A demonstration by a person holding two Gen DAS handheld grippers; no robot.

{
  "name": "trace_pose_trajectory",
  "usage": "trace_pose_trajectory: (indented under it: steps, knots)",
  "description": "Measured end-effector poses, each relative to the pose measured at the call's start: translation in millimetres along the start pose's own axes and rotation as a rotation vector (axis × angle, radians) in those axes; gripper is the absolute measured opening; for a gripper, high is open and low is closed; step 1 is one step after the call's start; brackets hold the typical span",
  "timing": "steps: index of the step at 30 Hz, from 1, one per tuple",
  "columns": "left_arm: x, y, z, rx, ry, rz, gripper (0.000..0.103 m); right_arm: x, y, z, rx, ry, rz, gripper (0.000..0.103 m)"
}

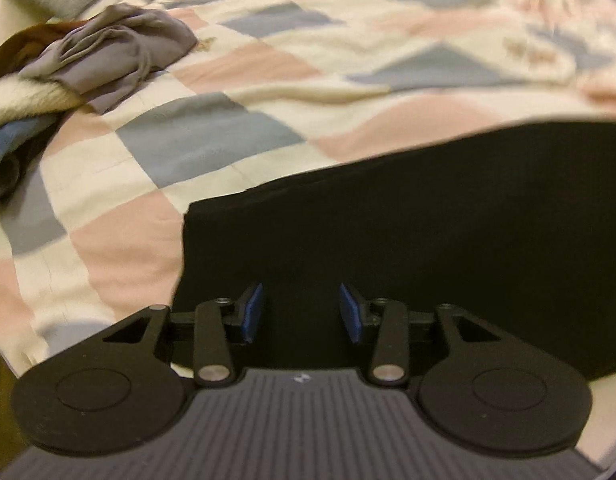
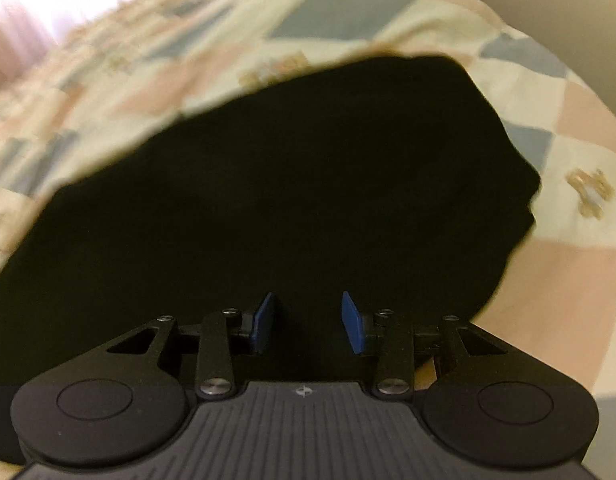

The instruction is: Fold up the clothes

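Black garment spread flat on patchwork quilt, straight left edge, rumpled right end. Left gripper and right gripper hovering over near edge, fingers apart, holding nothing. Fits mid-fold or just smoothed. Unfolded clothes pile far left.

Both wrist views look forward along their own fingers, low and close over the bed. The left view faces across the quilt toward the clothes pile at the far left edge. The right view sits nearer still. Both share the black garment.
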State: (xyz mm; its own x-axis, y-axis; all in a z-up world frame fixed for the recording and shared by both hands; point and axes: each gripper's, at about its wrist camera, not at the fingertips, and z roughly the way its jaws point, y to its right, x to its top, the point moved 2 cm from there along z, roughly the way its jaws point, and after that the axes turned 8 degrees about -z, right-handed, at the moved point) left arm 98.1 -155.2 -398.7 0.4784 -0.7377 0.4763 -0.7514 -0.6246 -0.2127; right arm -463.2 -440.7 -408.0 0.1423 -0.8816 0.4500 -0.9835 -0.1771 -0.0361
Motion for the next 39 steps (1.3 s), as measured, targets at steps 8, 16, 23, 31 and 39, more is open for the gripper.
trace_pose_trajectory:
  steps: [8,16,23,31,39]
  knots:
    - [29.6,-48.4,19.1,-0.220,0.027,0.275,0.036,-44.4,-98.4,-64.3,0.002,0.116,0.087,0.044]
    - [54.8,-93.7,41.1,-0.465,0.015,0.570,0.034,-144.9,-299.4,-94.0,0.342,-0.002,0.230,0.044]
    - [65.0,-104.3,45.9,-0.621,-0.041,0.650,0.030,-204.4,-399.6,-99.9,0.660,-0.186,0.400,0.045]
    - [61.0,-100.4,54.0,-0.674,-0.076,0.821,0.025,-241.4,-446.2,-95.2,0.753,-0.185,0.590,0.046]
    - [78.9,-98.2,81.6,-0.860,-0.174,0.931,0.026,-268.1,-521.9,-71.6,0.643,-0.136,0.735,0.053]
